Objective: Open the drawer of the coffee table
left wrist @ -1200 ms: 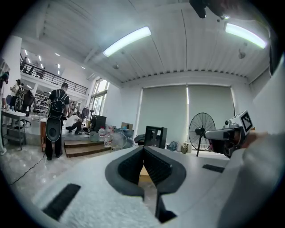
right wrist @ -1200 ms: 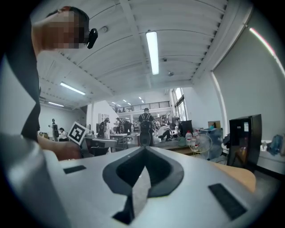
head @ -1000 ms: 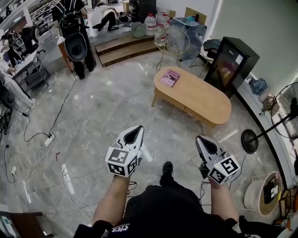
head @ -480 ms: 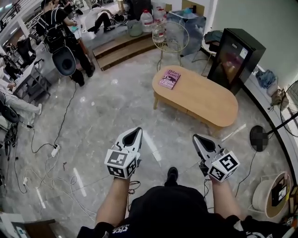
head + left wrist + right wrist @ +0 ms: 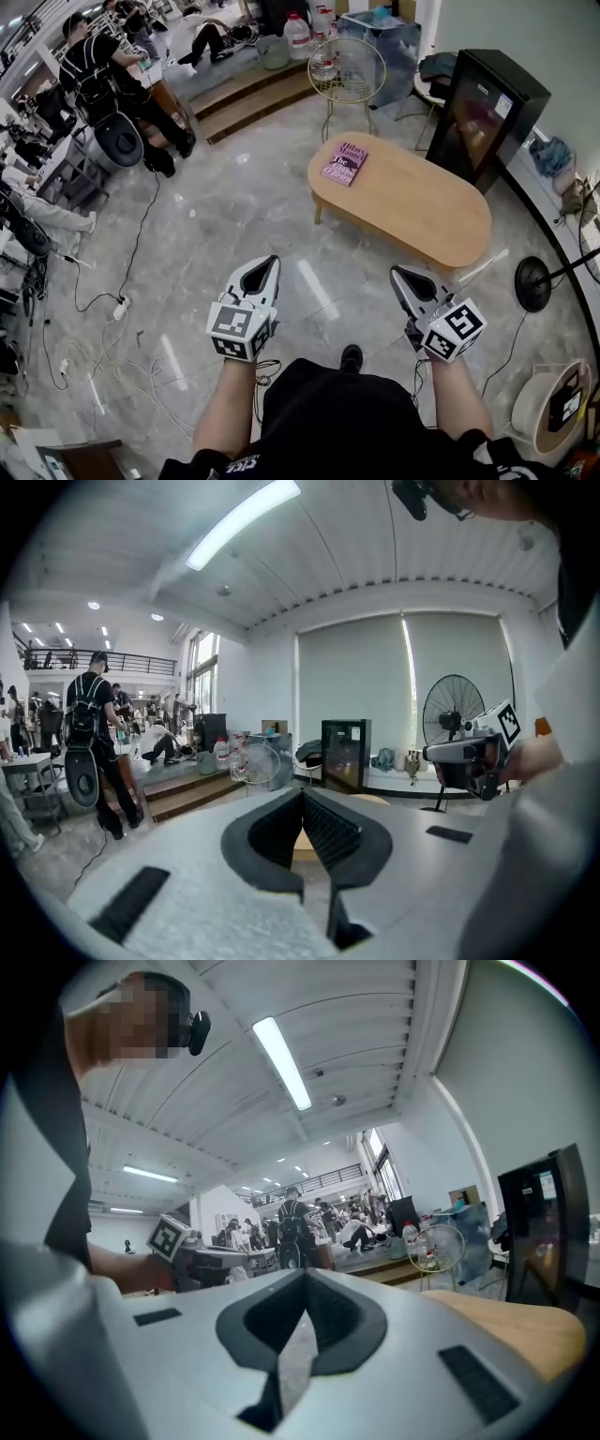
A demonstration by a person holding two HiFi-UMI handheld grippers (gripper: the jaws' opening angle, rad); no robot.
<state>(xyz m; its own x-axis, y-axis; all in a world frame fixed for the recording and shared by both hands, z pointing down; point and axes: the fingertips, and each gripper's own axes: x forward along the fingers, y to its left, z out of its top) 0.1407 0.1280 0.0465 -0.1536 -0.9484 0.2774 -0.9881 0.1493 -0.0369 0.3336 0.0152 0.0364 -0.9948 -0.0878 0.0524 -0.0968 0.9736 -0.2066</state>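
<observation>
A: Fingers on the left gripper: clenched tight, grasping nothing. Same on the right gripper, pressed together tip to tip, empty.

B: Yep, seeing that too. Held out in front, side by side, well apart from each other, over bare marble floor. Pointing roughly toward the desk, not touching it.

A: And the desk, where exactly?

B: Up ahead and off to the right in the head view. Oval wooden top on short legs. Well apart from both grippers, nearer the right one. Got a pink book lying flat on the far left end. Can't make out the drawer from up here, just a plain side under the top.

A: Anything else around?

B: Just behind the desk, a black cabinet. Beyond the book end, a round wire chair. Off the right end, a fan stand. Loose cables on the floor at left. Also a black shoe poking out between the arms.
</observation>
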